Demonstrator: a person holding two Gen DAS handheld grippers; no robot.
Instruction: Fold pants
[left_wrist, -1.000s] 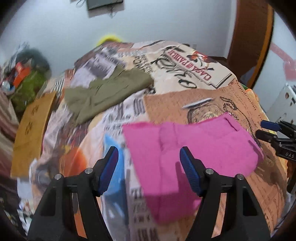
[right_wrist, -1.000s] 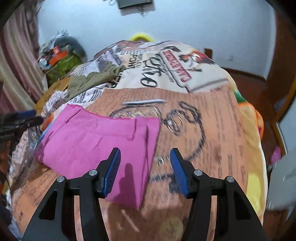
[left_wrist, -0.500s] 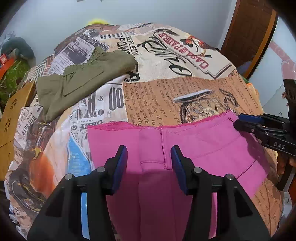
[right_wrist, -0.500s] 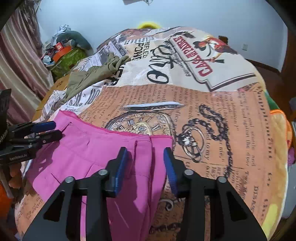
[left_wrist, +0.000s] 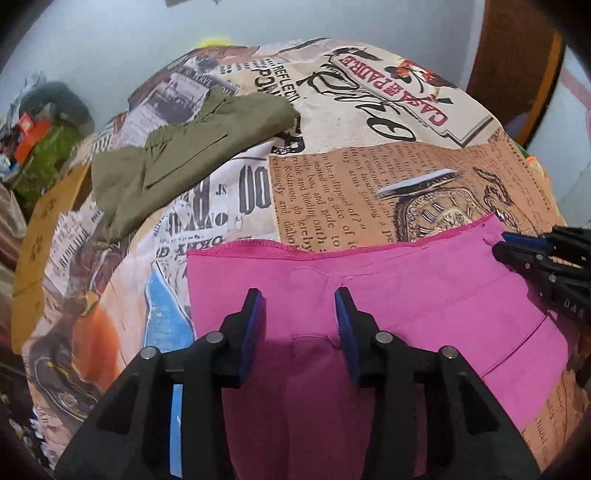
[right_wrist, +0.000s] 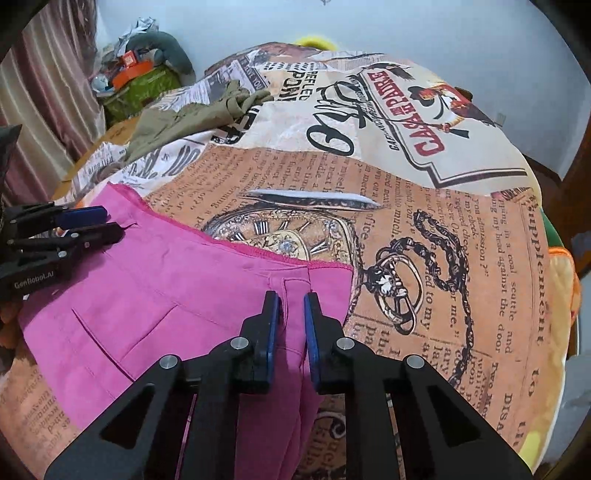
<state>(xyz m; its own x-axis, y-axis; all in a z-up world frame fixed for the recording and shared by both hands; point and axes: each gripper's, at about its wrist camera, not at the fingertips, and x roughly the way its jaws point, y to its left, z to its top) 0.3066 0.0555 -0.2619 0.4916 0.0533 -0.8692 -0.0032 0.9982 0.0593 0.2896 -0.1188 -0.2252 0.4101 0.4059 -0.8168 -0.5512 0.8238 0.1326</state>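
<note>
Pink pants (left_wrist: 424, 295) lie flat on the printed bedspread (left_wrist: 332, 184), hemmed edge toward the far side. My left gripper (left_wrist: 300, 317) is down on their left part. Its jaws are closing, still apart, with a raised pink fold between them. From the right wrist view, the left gripper (right_wrist: 101, 223) sits at the pants' (right_wrist: 166, 295) left end. My right gripper (right_wrist: 292, 317) stands near the right end, its jaws closing to a narrow gap that pinches a pink seam fold. The right gripper (left_wrist: 517, 249) also shows at the pants' right corner.
Olive-green pants (left_wrist: 192, 147) lie crumpled at the far left of the bed. A cardboard piece (left_wrist: 40, 236) leans at the bed's left side, with a clutter pile (right_wrist: 140, 74) behind it. A wooden door (left_wrist: 517, 55) stands at the far right.
Both grippers came down onto the pink pants and narrowed their jaws, the right one much more. The pants now fill the near part of each view.
</note>
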